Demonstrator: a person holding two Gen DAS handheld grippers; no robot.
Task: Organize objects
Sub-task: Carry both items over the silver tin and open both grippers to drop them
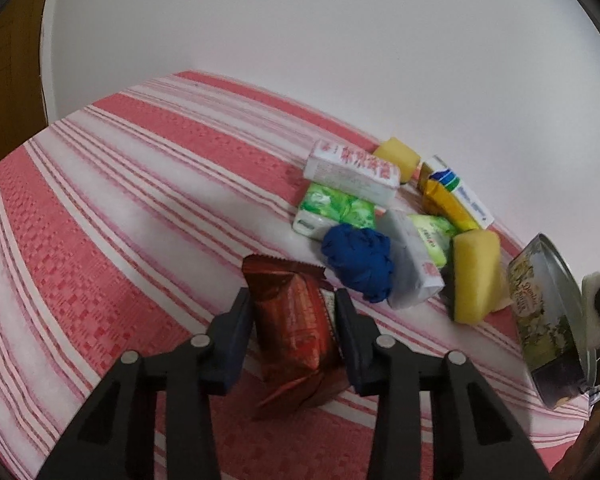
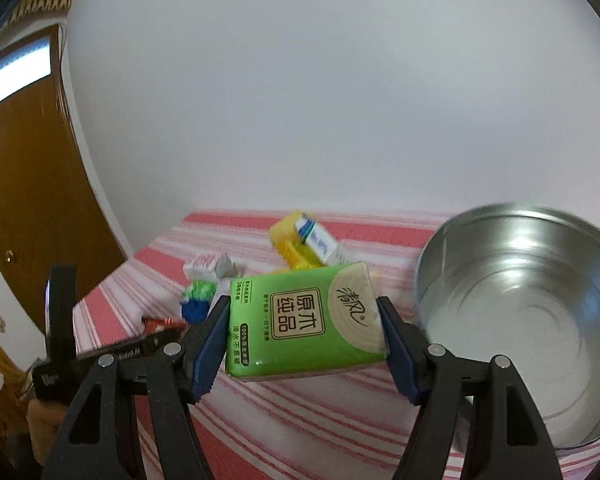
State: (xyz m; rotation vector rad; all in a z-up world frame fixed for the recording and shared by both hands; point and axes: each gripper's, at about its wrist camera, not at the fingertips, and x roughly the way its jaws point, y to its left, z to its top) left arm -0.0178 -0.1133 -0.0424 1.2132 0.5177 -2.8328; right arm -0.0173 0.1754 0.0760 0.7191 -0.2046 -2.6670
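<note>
Left wrist view: left gripper [image 1: 294,300] clamped on red snack pack [image 1: 296,328], lower centre, prob. for sorting. Right gripper [image 2: 302,320] grips green tissue pack [image 2: 306,326] w/ tin [image 2: 520,320] at right, likely its bin.

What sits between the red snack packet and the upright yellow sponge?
In the left wrist view, a blue cloth ball and a white tissue pack lie between packet and sponge.

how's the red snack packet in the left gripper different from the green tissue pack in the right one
The red snack packet is a glossy, crinkled foil pouch with a serrated end; the green tissue pack is a smooth, flat block with printed characters. The red snack packet rests on the striped cloth; the green tissue pack is lifted clear of it. Both sit clamped between gripper jaws.
</note>
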